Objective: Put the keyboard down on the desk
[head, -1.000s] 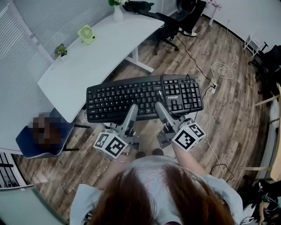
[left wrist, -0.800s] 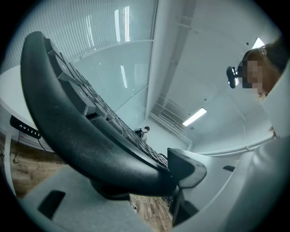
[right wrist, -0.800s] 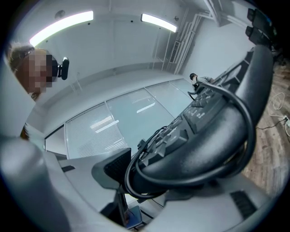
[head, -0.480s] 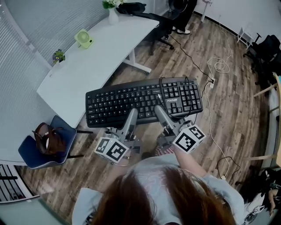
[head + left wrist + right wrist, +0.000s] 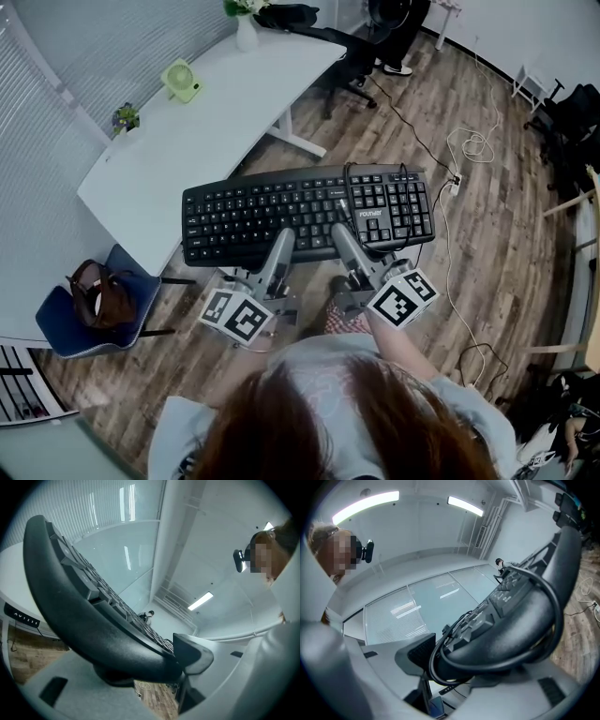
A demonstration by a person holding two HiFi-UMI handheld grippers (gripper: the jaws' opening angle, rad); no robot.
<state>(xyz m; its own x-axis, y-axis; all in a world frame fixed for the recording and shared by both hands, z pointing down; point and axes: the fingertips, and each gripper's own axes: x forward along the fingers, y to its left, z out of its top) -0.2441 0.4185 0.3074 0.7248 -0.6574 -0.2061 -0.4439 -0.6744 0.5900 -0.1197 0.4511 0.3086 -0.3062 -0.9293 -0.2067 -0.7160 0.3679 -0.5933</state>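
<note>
The person is holding a black keyboard [image 5: 307, 214] level in the air with both grippers, over the wooden floor [image 5: 469, 234] and just beside the near edge of the white desk [image 5: 187, 141]; it is not resting on the desk; the left gripper [image 5: 279, 246] is pinching the keyboard's near edge below the letter keys, and in the left gripper view one jaw is pressing on the key side while the other is bearing on the underside; the right gripper [image 5: 343, 240] is clamping the same edge near the number pad, its jaws likewise closed on the keyboard from above and below; in the right gripper view the keyboard's black cable [image 5: 429, 660] is looping round that edge and is running between the upper pad and the keyboard; on the desk a green fan [image 5: 181, 79], a small potted plant [image 5: 125, 118] and a white vase [image 5: 246, 33] are standing well apart from the keyboard; a blue chair [image 5: 56, 323] with a brown bag [image 5: 98, 292] on it is sitting by the desk's left end.
</note>
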